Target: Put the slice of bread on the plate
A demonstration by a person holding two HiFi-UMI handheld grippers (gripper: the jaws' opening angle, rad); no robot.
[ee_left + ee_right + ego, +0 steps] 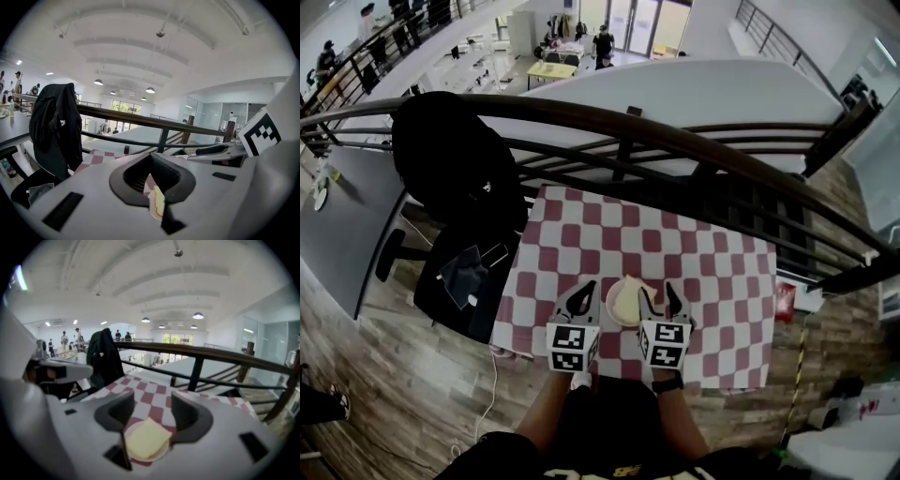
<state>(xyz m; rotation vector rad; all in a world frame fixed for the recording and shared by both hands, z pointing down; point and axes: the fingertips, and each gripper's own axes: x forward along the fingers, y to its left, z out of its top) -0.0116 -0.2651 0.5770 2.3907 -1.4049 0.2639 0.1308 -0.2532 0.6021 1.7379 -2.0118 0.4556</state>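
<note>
A pale slice of bread (627, 294) lies on a small white plate (613, 315) near the front edge of the table with the red-and-white check cloth (712, 272). My left gripper (586, 289) hovers just left of the plate, its jaws shut with the tips together and nothing in them. My right gripper (661, 291) hovers just right of the plate, open and empty. The right gripper view looks down between the parted jaws of the right gripper (152, 401) onto the bread (144, 444) and the plate (158, 456). In the left gripper view, bread (159, 201) shows below the left gripper (151, 157).
A dark metal railing (628, 122) runs along the table's far side. To the left stands an office chair with a black jacket (450, 159) over its back and a phone (492, 253) on the seat. A grey table (347, 225) stands further left. A red packet (783, 302) lies right of the cloth.
</note>
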